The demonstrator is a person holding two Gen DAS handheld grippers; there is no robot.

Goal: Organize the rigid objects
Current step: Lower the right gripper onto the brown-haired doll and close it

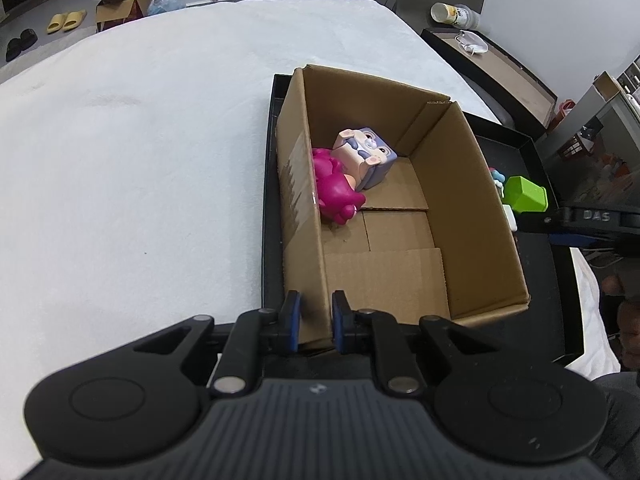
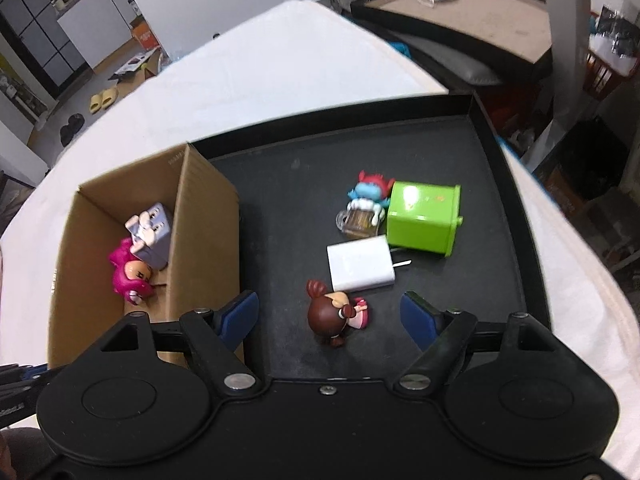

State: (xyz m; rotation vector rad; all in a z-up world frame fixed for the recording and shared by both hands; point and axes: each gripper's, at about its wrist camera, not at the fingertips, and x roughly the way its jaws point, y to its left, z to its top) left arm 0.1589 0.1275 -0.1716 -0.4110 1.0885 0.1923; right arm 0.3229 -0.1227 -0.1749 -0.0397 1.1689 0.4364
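While the left claw [image 1: 313, 322] pinched the near wall of the cardboard box [image 1: 472, 200], seemingly tight, the right claw [image 2: 332, 312] hung wide open over the brown-haired figurine [image 2: 334, 316] on the black tray [image 2: 500, 184].

Cardboard box [image 2: 200, 216] walls hem 2 toys; tray [image 2: 304, 184] centre lies open.

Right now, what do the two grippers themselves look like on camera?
Both match: the left gripper and right gripper have matte black bodies, two round side housings, silver pivot screws and blue finger pads. The left's base is ribbed grey. No cables or sleeves visible.
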